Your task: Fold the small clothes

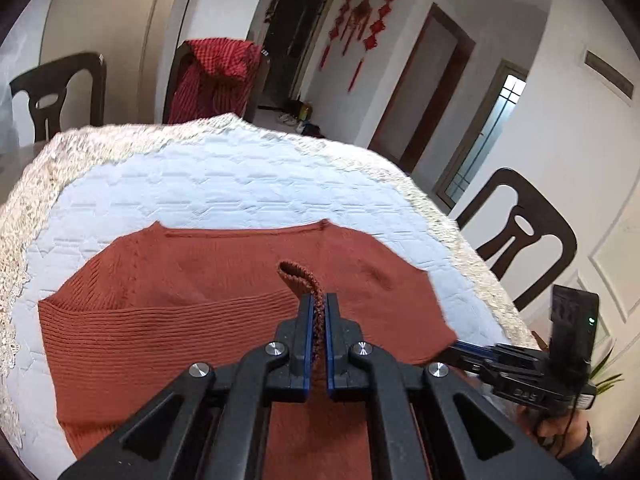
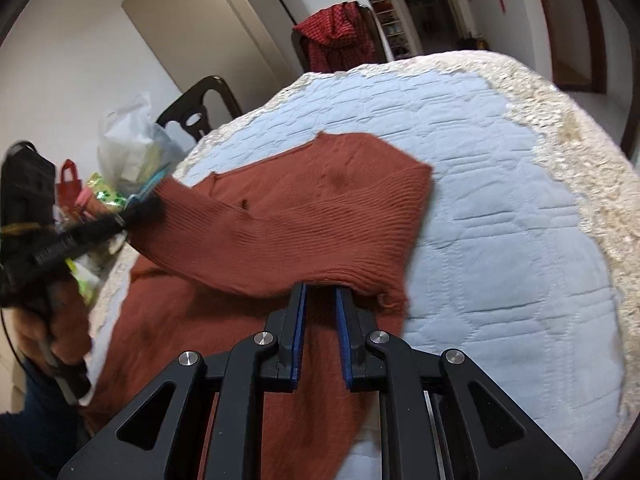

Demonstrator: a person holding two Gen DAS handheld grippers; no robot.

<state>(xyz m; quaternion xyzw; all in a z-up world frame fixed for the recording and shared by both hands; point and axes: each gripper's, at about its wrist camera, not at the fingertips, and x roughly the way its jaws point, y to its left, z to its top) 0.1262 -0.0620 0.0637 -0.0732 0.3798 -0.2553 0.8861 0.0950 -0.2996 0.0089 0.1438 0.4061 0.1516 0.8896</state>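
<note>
1. Rust-orange ribbed knit sweater point(image 1: 224, 320) lies spread on a pale blue quilted cover with a cream lace border point(image 1: 224, 184), filling the 6 o'clock half of the left wrist view; bare cover shows from 9 through 12 to 2 o'clock.
2. Left gripper point(image 1: 319, 320): jaws closed tight on a ribbed strip of the sweater, which stands up between the blue pads and curls over at the tip.
3. Right gripper point(image 2: 321, 300): jaws narrowly apart, tips tucked under a raised fold of the sweater's ribbed edge; fabric drapes over both tips. Grip on the cloth looks likely, but pad contact is hidden.
4. In the right wrist view a fold of the sweater stretches from the right gripper toward 9 o'clock, where the left gripper and a person's hand point(image 2: 44, 320) appear, blurred.
5. Containers: a clear plastic bag point(image 2: 132, 140) sits at 10 o'clock beyond the cover's edge, beside a small red bag point(image 2: 69, 184) and green-and-pink packets point(image 2: 100, 194). Bag contents are too blurred to identify.
6. Dark wooden chair point(image 1: 520, 236) at 3 o'clock in the left wrist view; another chair at 12 o'clock carries a red checked garment point(image 1: 216, 80).
</note>
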